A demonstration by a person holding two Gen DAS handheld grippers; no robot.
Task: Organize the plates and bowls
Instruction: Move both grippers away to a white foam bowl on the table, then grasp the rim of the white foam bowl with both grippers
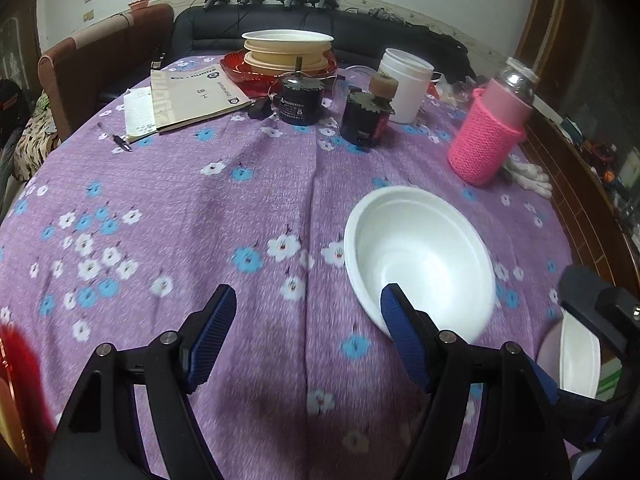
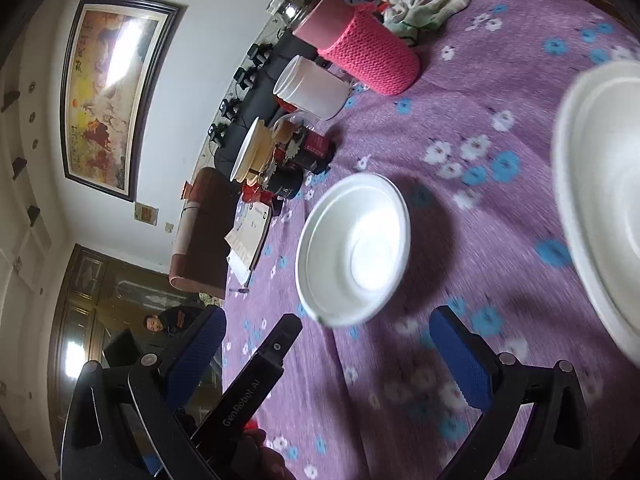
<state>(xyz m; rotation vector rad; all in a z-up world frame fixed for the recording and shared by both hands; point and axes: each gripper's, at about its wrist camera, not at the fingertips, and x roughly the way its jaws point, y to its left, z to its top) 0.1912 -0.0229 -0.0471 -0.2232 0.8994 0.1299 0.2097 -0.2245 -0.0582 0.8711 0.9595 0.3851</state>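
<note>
My left hand-held gripper [image 1: 306, 340] hangs open and empty; the white foam bowl [image 1: 420, 256] sits on the purple-clothed worktop [image 1: 200, 208] just beyond its right finger. My right hand-held gripper [image 2: 328, 354] gapes empty too.

"GenRobot.AI", white print, runs along a black bar [image 2: 256, 384] in the right wrist view. Booklet [image 1: 196, 94] on the desk: cover print and a round logo, too small to read. Black canister [image 1: 301, 101]: white label lines, illegible. Framed painting [image 2: 110, 92] on the wall carries brush characters, unreadable.
</note>
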